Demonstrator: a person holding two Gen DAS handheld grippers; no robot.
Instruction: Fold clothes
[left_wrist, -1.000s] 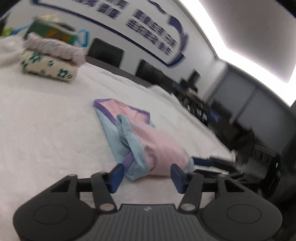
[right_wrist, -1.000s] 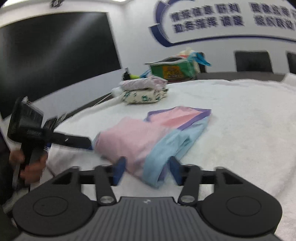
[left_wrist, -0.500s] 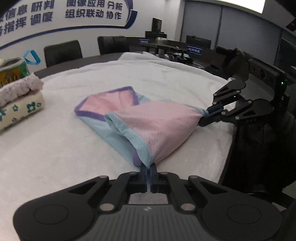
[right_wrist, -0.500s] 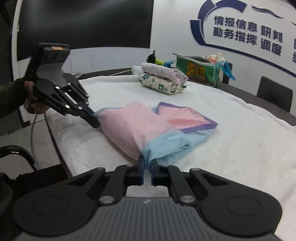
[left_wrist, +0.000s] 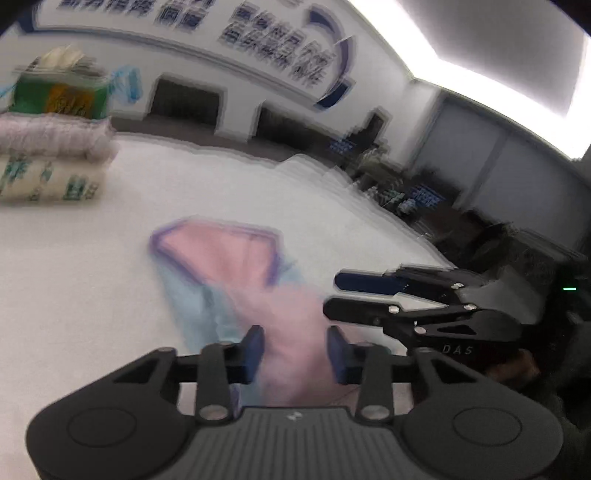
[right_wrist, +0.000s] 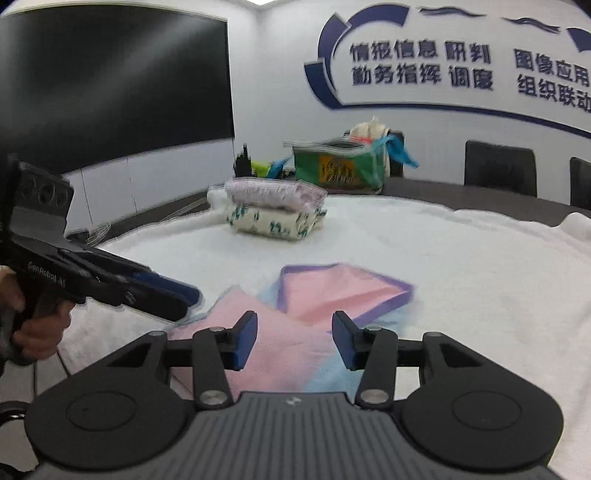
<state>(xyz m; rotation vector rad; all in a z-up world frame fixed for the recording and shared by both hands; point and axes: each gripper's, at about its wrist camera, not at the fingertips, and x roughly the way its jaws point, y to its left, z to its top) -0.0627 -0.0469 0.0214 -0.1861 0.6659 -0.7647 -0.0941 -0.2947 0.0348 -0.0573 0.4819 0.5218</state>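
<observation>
A pink and light-blue garment with purple trim (left_wrist: 236, 273) lies folded on the white towel-covered table (left_wrist: 74, 280); it also shows in the right wrist view (right_wrist: 317, 295). My left gripper (left_wrist: 295, 349) is open and empty just above the garment's near pink edge. My right gripper (right_wrist: 294, 339) is open and empty over the same near edge. Each gripper shows in the other's view, the right one (left_wrist: 373, 295) and the left one (right_wrist: 162, 299), both close to the garment. The left view is blurred.
A stack of folded clothes (right_wrist: 275, 210) stands at the far side of the table, with a green bag (right_wrist: 338, 171) behind it. Black chairs (right_wrist: 498, 168) line the far edge. A dark screen (right_wrist: 110, 81) hangs on the left wall.
Both grippers were shut on the garment's near corners half a second ago. Both have now opened and let go, and the garment lies folded on the table.
</observation>
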